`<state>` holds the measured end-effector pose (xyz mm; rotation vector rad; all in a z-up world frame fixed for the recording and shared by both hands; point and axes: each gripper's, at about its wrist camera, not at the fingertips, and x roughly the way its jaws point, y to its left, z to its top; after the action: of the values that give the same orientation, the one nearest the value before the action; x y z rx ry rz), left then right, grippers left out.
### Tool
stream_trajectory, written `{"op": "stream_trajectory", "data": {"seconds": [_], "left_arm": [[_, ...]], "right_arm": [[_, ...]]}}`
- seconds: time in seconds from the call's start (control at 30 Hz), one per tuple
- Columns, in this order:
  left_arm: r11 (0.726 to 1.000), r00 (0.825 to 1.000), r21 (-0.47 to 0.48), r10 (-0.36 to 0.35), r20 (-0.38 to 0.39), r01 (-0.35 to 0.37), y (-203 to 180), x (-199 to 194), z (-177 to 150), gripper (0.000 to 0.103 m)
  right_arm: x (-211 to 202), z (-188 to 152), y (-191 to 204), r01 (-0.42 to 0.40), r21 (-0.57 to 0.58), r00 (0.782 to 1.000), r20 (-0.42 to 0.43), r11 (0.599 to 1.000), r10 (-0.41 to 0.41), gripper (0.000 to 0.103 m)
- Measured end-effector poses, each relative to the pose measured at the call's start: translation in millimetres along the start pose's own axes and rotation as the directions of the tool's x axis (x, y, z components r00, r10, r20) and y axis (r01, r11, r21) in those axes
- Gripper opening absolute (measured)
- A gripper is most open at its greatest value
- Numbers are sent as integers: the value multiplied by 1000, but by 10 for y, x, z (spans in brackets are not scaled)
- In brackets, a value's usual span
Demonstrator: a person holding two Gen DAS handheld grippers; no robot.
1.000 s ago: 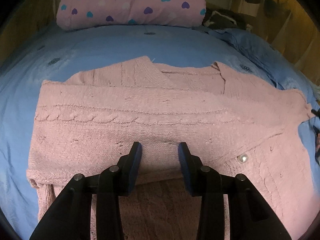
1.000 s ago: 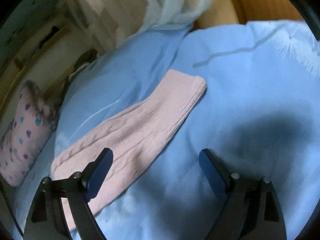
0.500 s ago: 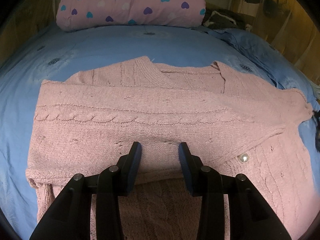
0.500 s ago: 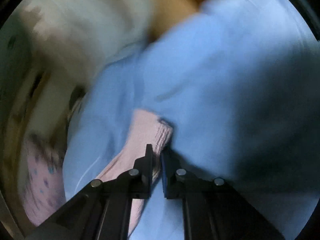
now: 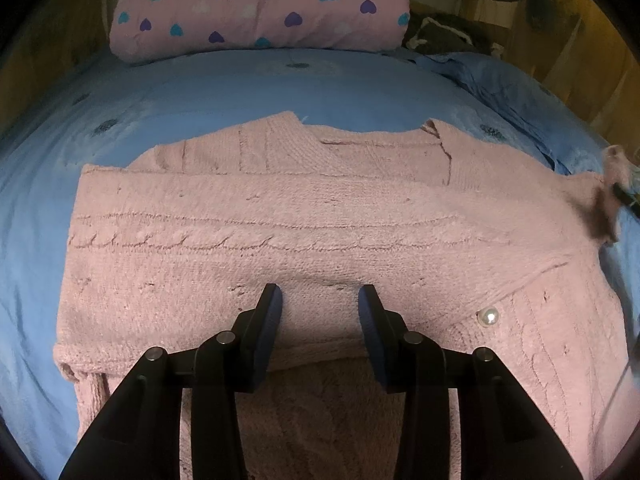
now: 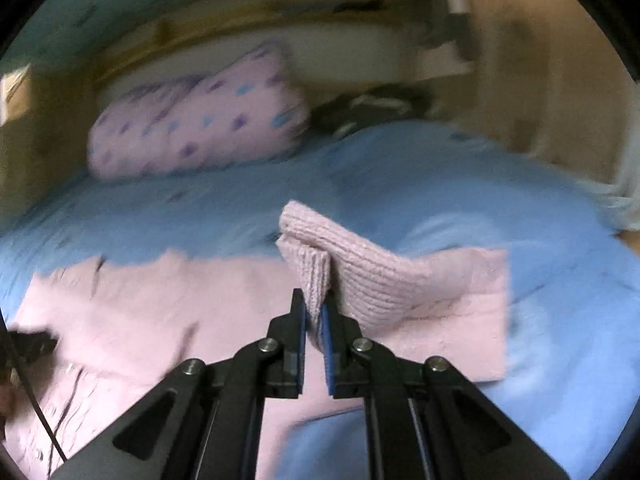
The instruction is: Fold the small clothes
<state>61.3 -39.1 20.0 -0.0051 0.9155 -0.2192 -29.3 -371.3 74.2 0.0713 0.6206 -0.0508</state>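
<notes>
A pink knitted cardigan (image 5: 304,216) lies flat on the blue bedsheet (image 5: 280,84), one sleeve folded across its body. A pearl button (image 5: 488,316) shows near its right side. My left gripper (image 5: 320,304) is open and empty, resting just over the cardigan's lower middle. My right gripper (image 6: 315,312) is shut on the cuff of the other sleeve (image 6: 340,264) and holds it lifted above the cardigan body (image 6: 140,320). That raised cuff shows blurred at the right edge of the left wrist view (image 5: 608,208).
A pink pillow with heart prints (image 5: 260,4) lies at the head of the bed. Dark clothing (image 5: 444,36) sits beside it at the back right. Wooden walls surround the bed. A black cable (image 6: 36,404) hangs at the lower left of the right wrist view.
My right gripper closed on the sleeve cuff, lifted it and swung it toward the cardigan body. The left gripper stayed still and open.
</notes>
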Motion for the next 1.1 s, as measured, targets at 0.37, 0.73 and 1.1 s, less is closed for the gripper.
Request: {"op": "stream_trajectory", "data": {"seconds": [0.37,0.73,1.1], "left_arm": [[866,935,-382,-354,-10,323,-191,-19,158,31],[957,922,-131,-286,-261,260,-2085,641,793,32],[981,943,4,-187,-276,195,-2601,728,744,0]], "right_arm": [[508,-225,252,-5,-46,947,-322,999,-10,88],[-252,-455,-770,125,409,962,-272,904,-10,86],[-619,-146,-684,216,290,974,-129,932,-186,81]]}}
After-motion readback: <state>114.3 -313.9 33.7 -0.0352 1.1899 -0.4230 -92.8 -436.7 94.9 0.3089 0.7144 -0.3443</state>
